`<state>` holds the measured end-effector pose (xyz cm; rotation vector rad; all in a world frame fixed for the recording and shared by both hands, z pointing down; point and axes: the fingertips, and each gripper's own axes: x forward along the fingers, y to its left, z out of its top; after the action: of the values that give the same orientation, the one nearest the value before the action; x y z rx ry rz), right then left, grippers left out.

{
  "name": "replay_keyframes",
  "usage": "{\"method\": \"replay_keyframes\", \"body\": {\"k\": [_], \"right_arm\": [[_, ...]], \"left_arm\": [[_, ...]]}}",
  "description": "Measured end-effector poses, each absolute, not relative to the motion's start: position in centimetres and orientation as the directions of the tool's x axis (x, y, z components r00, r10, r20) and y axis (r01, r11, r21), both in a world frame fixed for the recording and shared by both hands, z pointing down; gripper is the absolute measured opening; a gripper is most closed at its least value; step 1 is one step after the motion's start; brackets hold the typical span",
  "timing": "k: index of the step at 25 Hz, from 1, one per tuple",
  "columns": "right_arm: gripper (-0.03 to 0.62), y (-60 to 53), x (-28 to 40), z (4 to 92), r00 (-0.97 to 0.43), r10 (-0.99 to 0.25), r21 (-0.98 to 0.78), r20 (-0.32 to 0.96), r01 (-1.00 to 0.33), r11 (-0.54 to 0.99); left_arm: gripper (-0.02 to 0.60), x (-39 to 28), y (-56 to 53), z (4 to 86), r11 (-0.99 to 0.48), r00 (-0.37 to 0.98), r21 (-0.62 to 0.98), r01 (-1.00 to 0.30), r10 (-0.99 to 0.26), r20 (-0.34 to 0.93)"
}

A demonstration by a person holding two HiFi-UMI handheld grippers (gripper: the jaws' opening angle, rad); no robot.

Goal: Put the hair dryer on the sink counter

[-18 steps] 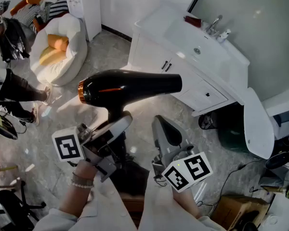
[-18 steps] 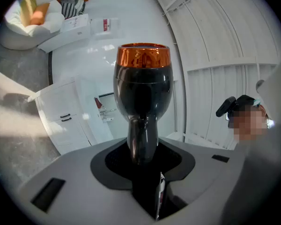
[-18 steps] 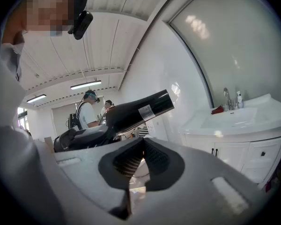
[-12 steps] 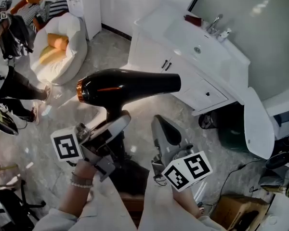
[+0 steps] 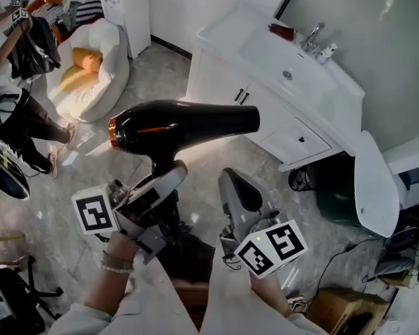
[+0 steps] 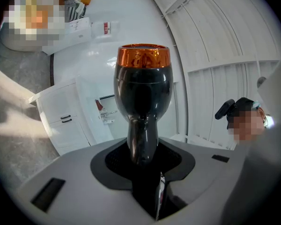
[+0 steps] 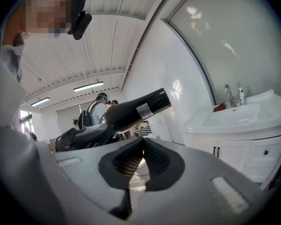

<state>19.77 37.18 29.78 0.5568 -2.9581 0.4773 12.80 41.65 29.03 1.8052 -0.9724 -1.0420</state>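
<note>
Black glossy plastic hair dryer (image 5: 185, 123) with a copper-orange ring at its rear end is held in the air above the grey marble floor (image 5: 146, 75), well apart from the white desk with the built-in sink (image 5: 227, 30) where it must go. The left gripper (image 5: 162, 180) has its jaws closed on the handle, just under the barrel, and the barrel lies about level across the top. The right gripper (image 5: 237, 187) hangs beside it with the jaws pressed together and nothing between them

The shell looks hard and very smooth, so it probably slides easily between the pads. The barrel is long and likely carries most of the weight, so the dryer is top-heavy and may turn round the handle when the hand tilts. The handle, close to the barrel, seems the best place to hold. The dryer is stiff and not very delicate, but it should be laid down softly on a bare flat part of the desk, away from the chrome tap (image 5: 310, 35)
</note>
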Motion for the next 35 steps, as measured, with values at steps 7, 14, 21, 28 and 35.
{"method": "replay_keyframes", "body": {"k": [7,14,21,28,35], "right_arm": [[-0.002,36.3,22.0,30.4,-0.942,-0.305,-0.297,0.142,-0.334,0.895],[-0.002,36.8,22.2,29.5,-0.962,-0.239,-0.282,0.134,-0.268,0.921],[-0.002,35.8,20.9,29.7,-0.964,-0.223,-0.303,0.145,-0.258,0.917],[-0.002,35.1,20.5,31.4,-0.958,-0.244,-0.278,0.151,-0.278,0.92],[-0.002,34.0,17.9,31.3,-0.949,-0.278,-0.275,0.148,-0.309,0.91]], "left_arm": [[0.141,14.8,41.6,28.9,-0.364,0.326,0.903,-0.228,-0.902,-0.282],[0.141,15.4,42.1,28.0,-0.352,0.283,0.908,-0.228,-0.916,-0.284],[0.141,14.0,41.5,27.6,-0.348,0.256,0.911,-0.221,-0.922,-0.291],[0.141,12.9,40.9,28.9,-0.373,0.251,0.9,-0.225,-0.915,-0.316],[0.141,10.6,40.0,29.0,-0.384,0.284,0.896,-0.221,-0.905,-0.318]]}}
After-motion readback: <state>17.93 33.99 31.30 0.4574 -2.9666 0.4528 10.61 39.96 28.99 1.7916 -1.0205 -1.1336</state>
